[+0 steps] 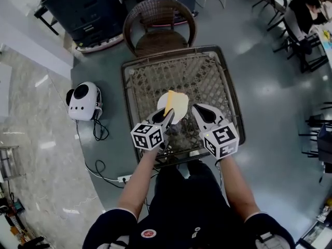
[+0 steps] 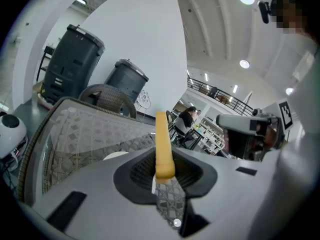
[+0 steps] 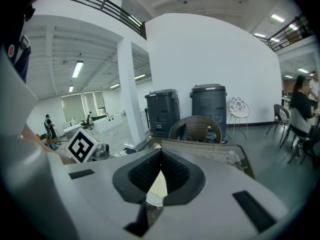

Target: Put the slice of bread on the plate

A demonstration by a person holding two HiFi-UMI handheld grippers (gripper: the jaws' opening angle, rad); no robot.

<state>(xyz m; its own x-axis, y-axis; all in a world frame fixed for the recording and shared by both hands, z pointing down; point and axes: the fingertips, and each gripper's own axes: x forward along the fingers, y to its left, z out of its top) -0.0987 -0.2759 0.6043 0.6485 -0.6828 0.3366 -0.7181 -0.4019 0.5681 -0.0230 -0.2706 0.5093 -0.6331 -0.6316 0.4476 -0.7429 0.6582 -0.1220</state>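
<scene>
Left tool (image 1: 168, 116), clenched on the slice of bread (image 1: 169, 102): the slice stands on edge between the jaws, above the white plate (image 1: 181, 107), and whether its lower edge touches the plate cannot be told. Right tool (image 1: 197, 110), just beside the plate: jaw tips together, nothing held. The plate lies near the front of the desk (image 1: 148, 79), a square top of woven wicker in a dark frame. A wicker chair (image 1: 160, 27) stands at the desk's far side. Behind it, two dark bins (image 1: 85, 9) stand against a white wall. The grey floor (image 1: 270, 87) is glossy. On it, to the left of the desk, are a white rounded device (image 1: 83, 101) with trailing cables and a power strip (image 1: 123, 179). A seated person (image 1: 306, 9) is at a far table, upper right.
</scene>
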